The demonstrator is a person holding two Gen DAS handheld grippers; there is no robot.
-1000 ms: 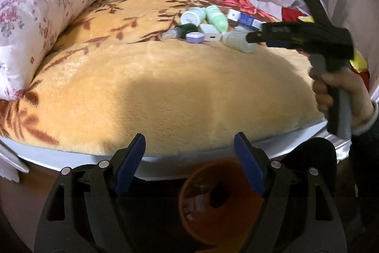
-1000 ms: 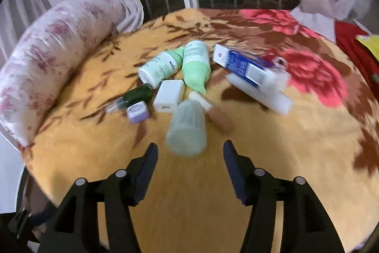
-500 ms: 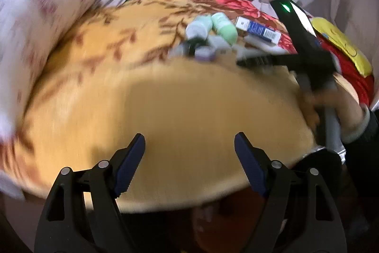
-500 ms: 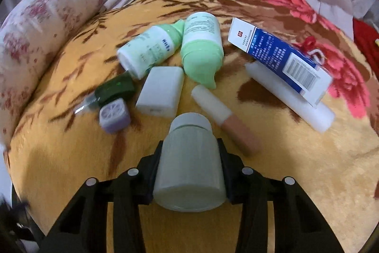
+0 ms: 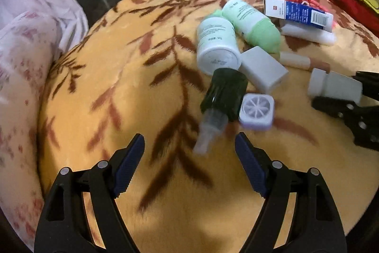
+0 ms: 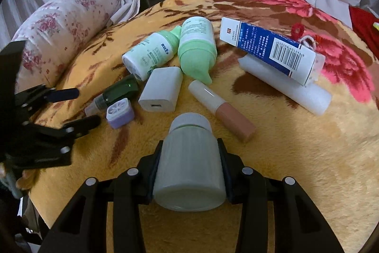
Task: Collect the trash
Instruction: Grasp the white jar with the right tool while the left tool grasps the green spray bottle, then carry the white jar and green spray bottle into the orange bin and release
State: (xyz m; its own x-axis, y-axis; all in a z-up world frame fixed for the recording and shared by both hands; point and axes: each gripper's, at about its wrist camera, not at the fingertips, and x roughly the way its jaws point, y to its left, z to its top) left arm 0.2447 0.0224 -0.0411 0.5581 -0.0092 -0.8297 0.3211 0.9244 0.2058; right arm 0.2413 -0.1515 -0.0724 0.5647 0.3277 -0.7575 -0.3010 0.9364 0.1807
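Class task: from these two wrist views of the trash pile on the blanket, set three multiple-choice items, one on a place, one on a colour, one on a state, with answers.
1. What lies under the blue-and-white box?
A. a white foam roll
B. a charger
C. a pillow

2. What colour is the small square case?
A. red
B. purple
C. black

3. How does the right gripper stand?
A. wide open, empty
B. out of view
C. shut on the pale bottle

Answers: A, the white foam roll pokes out beneath it; B, its sides are lilac; C, both jaws press its sides.
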